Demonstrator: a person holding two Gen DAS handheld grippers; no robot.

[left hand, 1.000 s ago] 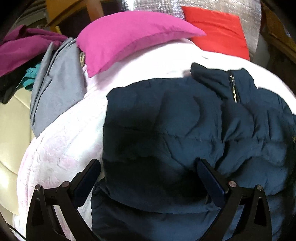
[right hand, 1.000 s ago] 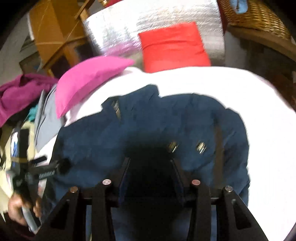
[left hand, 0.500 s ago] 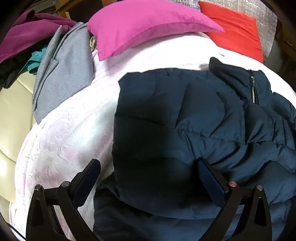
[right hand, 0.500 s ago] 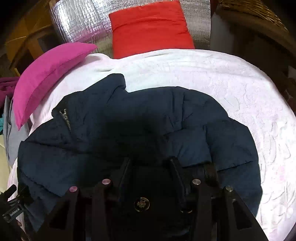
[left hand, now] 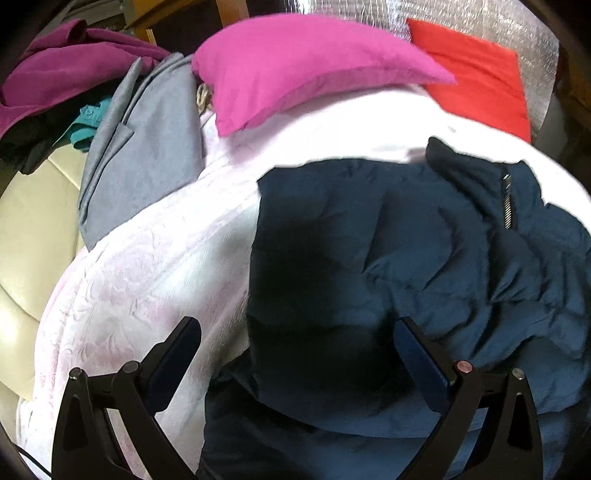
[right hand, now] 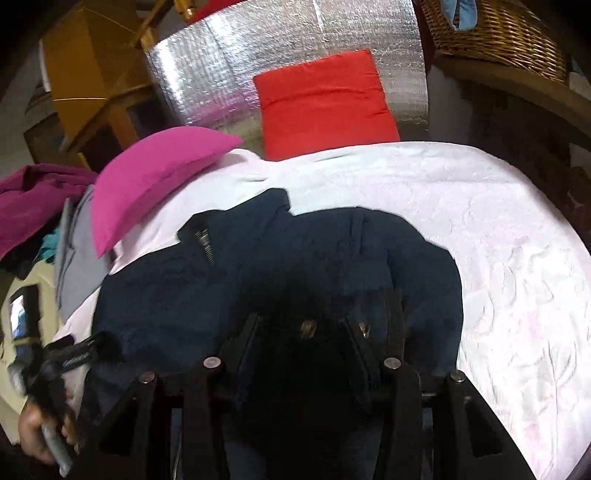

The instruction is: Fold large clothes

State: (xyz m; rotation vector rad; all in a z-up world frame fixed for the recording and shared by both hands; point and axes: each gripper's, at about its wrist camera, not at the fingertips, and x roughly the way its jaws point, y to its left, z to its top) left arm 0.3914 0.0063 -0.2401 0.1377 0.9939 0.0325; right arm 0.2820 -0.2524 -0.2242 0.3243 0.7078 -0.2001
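Jacket: a dark blue padded jacket [left hand: 424, 266] lies spread on the pale pink blanket [left hand: 155, 266]; collar and zipper [left hand: 508, 206] sit at about 2 o'clock in the left wrist view and at 10 o'clock in the right wrist view.
Left gripper [left hand: 295, 350]: tongs spread wide; left finger over the blanket, right finger over the jacket. The jacket's edge runs between them, and whether either finger touches the cloth cannot be told.
Right gripper [right hand: 301, 338]: tongs part closed with dark jacket cloth bunched between them; snap buttons [right hand: 308, 328] show at the tips. The area is in deep shadow, so whether the pads press the cloth cannot be told.
Hand [right hand: 40, 428]: at 8 o'clock in the right wrist view, gripping the left tool's handle.
Pink pillow [left hand: 295, 62]: at 12 o'clock, on the blanket's far edge.
Red pillow [right hand: 325, 103]: at 12 o'clock, leaning on a silver foil panel [right hand: 280, 48].
Grey garment [left hand: 144, 147]: at 10 o'clock, draped beside the blanket.
Wicker basket [right hand: 491, 33]: at 1 o'clock.
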